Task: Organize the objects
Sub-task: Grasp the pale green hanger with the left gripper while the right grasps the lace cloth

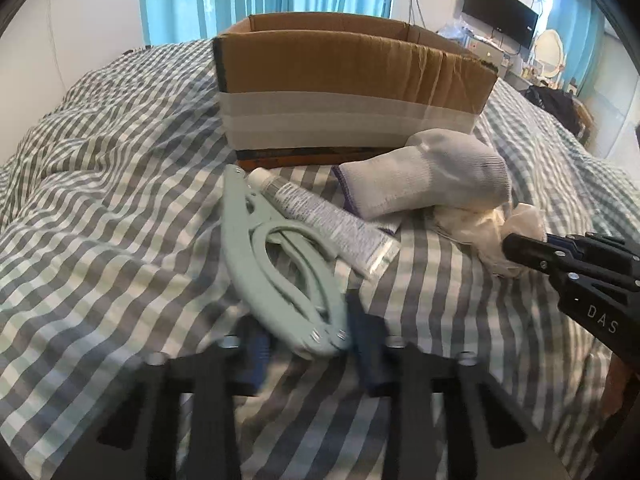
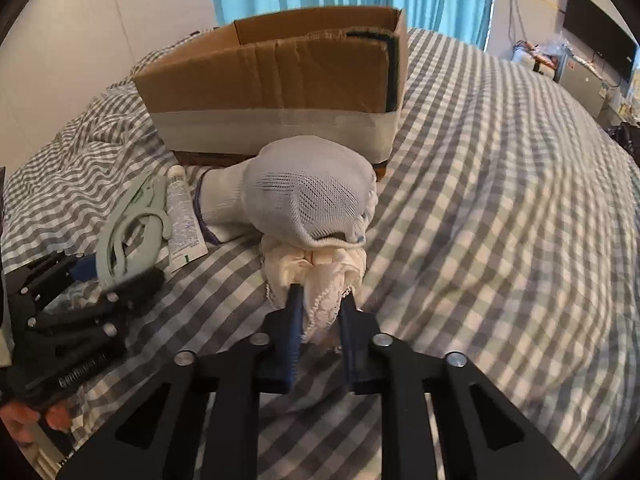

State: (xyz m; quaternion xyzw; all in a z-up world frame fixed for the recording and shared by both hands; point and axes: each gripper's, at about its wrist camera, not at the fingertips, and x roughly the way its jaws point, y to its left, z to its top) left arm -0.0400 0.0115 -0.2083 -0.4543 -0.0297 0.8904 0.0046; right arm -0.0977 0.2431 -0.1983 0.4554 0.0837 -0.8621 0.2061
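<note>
A pale green folding hanger (image 1: 276, 264) lies on the checked bedspread, with a white tube (image 1: 324, 220) beside it and a white sock (image 1: 432, 188) to the right. An open cardboard box (image 1: 344, 88) stands behind them. My left gripper (image 1: 308, 340) is open, its fingers on either side of the hanger's near end. My right gripper (image 2: 320, 300) is shut on a cream lace cloth (image 2: 320, 276) that lies partly under the sock (image 2: 304, 200). The box (image 2: 280, 88), tube (image 2: 182, 216) and hanger (image 2: 132, 232) also show in the right wrist view.
The bed (image 2: 500, 200) has rumpled checked bedding on the left (image 1: 100, 160). A desk with a monitor (image 1: 500, 12) stands by the far wall at the right. The left gripper body (image 2: 72, 312) appears at the right view's left edge.
</note>
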